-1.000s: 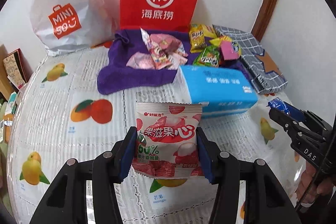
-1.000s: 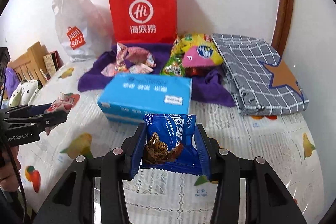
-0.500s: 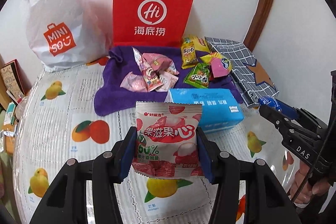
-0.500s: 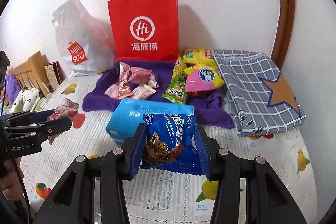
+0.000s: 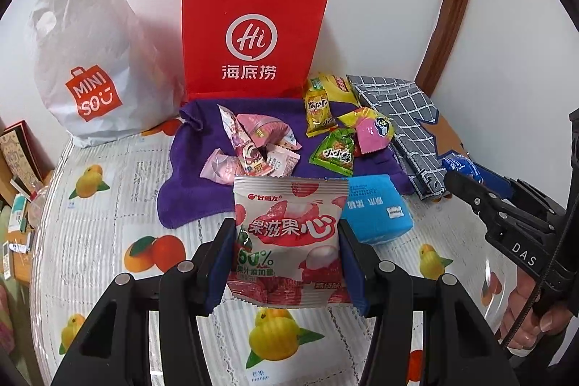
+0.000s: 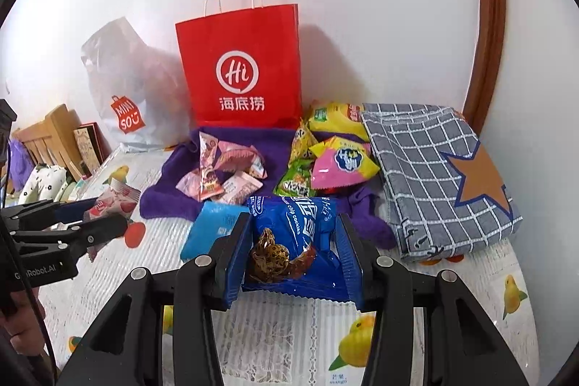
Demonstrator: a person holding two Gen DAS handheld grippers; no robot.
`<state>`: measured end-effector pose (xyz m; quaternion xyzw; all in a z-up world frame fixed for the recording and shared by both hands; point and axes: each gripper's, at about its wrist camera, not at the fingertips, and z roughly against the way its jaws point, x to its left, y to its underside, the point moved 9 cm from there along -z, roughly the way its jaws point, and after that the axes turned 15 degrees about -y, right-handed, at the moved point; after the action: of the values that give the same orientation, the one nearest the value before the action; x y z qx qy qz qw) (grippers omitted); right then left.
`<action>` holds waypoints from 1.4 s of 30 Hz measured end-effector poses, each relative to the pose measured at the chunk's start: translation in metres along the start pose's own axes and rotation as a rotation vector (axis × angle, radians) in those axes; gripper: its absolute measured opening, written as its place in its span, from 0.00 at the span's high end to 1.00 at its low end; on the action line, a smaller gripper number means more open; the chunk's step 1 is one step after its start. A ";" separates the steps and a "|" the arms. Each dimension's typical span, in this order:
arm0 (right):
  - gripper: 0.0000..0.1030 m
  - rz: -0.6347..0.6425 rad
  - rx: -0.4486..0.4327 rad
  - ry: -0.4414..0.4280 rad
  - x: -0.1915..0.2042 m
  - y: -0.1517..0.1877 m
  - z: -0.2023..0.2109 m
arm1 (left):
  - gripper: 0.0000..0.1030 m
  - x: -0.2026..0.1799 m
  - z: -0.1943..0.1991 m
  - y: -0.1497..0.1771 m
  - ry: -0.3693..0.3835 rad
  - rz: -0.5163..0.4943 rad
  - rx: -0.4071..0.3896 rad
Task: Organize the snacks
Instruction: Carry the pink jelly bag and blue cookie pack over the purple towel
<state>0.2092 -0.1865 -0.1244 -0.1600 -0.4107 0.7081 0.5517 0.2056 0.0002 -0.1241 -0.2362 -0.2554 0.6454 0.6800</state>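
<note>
Left gripper [image 5: 286, 263] is clamping a pink-and-white lychee gummy packet [image 5: 287, 237] by its side edges, both blue pads pressing against the wrapper, packet hanging upright above the fruit-print tablecloth [image 5: 108, 205]. Right gripper [image 6: 293, 252] is likewise gripping a blue chocolate-chip cookie packet [image 6: 289, 234] between its closed pads. Beyond both, a blue tissue pack [image 5: 376, 208] is lying on the cloth, just in front of a purple towel [image 5: 188, 176]. Pink snack packets [image 5: 249, 147] are sitting piled on the towel's left half; yellow and green snack packets [image 5: 333, 129] are sitting on its right. A red paper bag [image 5: 253, 35] is standing behind, against the wall.
</note>
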 end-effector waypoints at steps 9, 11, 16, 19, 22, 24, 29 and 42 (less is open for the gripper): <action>0.55 0.015 -0.009 -0.018 0.002 -0.021 -0.009 | 0.50 0.001 -0.002 -0.020 -0.011 0.007 -0.015; 0.55 0.016 -0.008 -0.018 0.002 -0.025 -0.012 | 0.50 0.003 -0.003 -0.024 -0.014 0.010 -0.016; 0.55 0.020 -0.009 -0.022 0.001 -0.037 -0.019 | 0.50 0.005 -0.008 -0.036 -0.019 0.015 -0.017; 0.55 0.021 -0.006 -0.028 0.001 -0.042 -0.025 | 0.50 0.006 -0.012 -0.041 -0.022 0.017 -0.016; 0.55 0.022 -0.002 -0.028 -0.001 -0.047 -0.031 | 0.50 0.006 -0.015 -0.047 -0.022 0.018 -0.016; 0.55 0.022 -0.001 -0.029 -0.002 -0.051 -0.034 | 0.50 0.006 -0.018 -0.052 -0.023 0.016 -0.016; 0.55 0.025 -0.003 -0.031 -0.006 -0.061 -0.043 | 0.50 0.007 -0.027 -0.063 -0.028 0.022 -0.014; 0.55 0.029 -0.004 -0.027 -0.021 -0.086 -0.070 | 0.50 0.018 -0.050 -0.092 -0.049 0.043 -0.010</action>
<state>0.3201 -0.1730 -0.1069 -0.1573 -0.4174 0.7173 0.5354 0.3086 0.0139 -0.1013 -0.2292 -0.2703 0.6643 0.6581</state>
